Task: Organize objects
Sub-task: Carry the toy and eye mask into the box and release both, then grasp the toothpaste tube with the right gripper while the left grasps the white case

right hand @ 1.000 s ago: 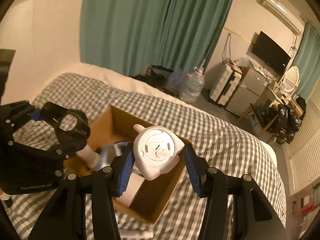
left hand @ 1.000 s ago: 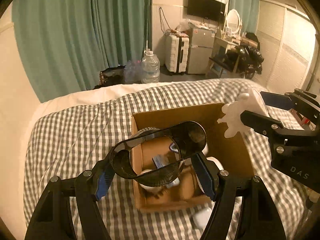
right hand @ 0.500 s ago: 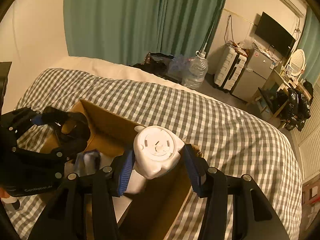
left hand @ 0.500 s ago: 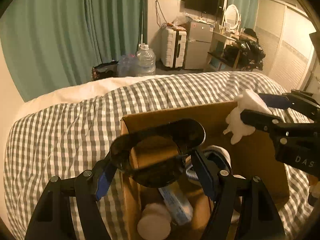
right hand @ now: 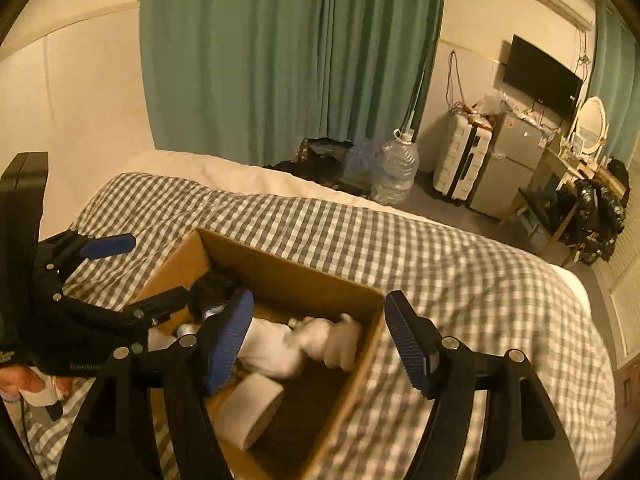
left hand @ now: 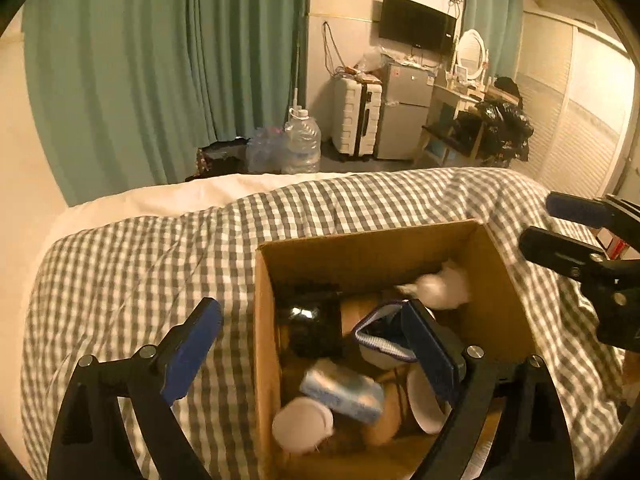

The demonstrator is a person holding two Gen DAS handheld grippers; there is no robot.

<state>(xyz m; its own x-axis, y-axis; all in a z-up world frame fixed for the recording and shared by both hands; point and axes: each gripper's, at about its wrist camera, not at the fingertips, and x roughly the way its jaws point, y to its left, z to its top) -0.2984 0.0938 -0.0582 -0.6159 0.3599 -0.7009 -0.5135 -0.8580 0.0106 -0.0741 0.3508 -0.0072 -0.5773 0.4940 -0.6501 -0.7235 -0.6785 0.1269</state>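
Observation:
An open cardboard box [left hand: 496, 304] sits on the checked bed cover; it also shows in the right wrist view [right hand: 288, 276]. Inside lie a dark goggle-like thing [left hand: 312, 328], a white toy [left hand: 440, 286], blurred by motion, a small blue packet [left hand: 340, 390], a white round lid [left hand: 302, 424] and a pouch with a purple rim [left hand: 380, 336]. The white toy [right hand: 316, 340] lies in the box beside a white roll [right hand: 250, 408]. My left gripper [left hand: 316, 356] is open and empty over the box's left wall. My right gripper [right hand: 320, 344] is open and empty above the box.
The checked cover [left hand: 140, 264] spreads around the box. Beyond the bed stand green curtains [left hand: 160, 60], water bottles [left hand: 300, 146], a white suitcase [left hand: 358, 118], a small fridge [left hand: 404, 112] and a dressing table [left hand: 464, 104].
Both grippers have opened. The dark goggles left my left gripper and lie in the box. The white toy left my right gripper and dropped into the box.

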